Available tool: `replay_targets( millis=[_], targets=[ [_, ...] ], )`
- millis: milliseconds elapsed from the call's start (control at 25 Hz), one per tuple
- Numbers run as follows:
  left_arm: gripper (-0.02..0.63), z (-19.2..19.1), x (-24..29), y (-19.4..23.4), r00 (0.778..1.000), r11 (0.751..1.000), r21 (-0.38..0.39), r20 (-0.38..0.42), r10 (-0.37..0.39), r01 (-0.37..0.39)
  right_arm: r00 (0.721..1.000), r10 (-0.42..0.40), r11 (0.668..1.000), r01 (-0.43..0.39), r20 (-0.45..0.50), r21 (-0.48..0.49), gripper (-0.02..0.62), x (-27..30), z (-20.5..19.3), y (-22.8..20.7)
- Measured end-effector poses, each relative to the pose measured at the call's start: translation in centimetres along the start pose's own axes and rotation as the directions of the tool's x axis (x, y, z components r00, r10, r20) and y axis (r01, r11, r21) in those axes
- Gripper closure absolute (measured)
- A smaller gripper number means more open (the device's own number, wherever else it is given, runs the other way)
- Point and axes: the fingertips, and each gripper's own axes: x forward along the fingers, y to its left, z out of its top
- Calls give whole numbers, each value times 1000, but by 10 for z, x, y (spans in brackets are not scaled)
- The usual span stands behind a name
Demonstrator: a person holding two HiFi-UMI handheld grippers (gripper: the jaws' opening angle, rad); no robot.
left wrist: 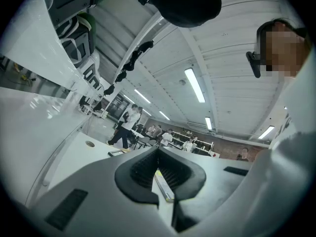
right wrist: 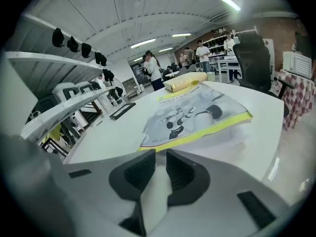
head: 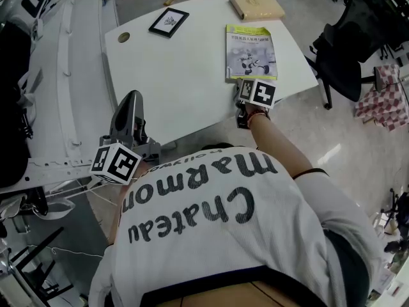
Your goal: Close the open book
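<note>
The book [head: 250, 51] lies closed and flat on the white table [head: 185, 75], grey-and-yellow cover up, near the right front corner. In the right gripper view the book [right wrist: 192, 115] sits just beyond my jaws. My right gripper [head: 241, 85] hovers at the book's near edge, angled down; the right gripper [right wrist: 160, 154] is open by a narrow gap with nothing between its pads. My left gripper [head: 132, 98] is held level off the table's front left edge, away from the book. In its own view the left gripper [left wrist: 158, 154] has its tips together and holds nothing.
A tan closed book [head: 257, 5] lies at the far right corner and a black-framed tablet [head: 169, 22] at the far left. A round cable hole [head: 124, 37] marks the left edge. A black office chair [head: 348, 43] stands right of the table; white shelving [head: 64, 75] runs along the left.
</note>
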Motion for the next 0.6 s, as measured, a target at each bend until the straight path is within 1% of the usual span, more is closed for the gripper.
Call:
replay_targets(
  millis=[160,280,600],
  targets=[
    [583,1,-3,1,1000,1000,2,5,1,-1,999,-32,999,31,-21,-30,537,-2,-5,-3],
    [583,0,-7,6,1000,1000,1,4,5,-5,999,-46,998,45,-12,-43,537,-2,-5,-4],
    [583,1,-18,15,1000,1000,4,1,5,-5,997,-70,997,70,15,-24,537,-3,-2,-5]
  ],
)
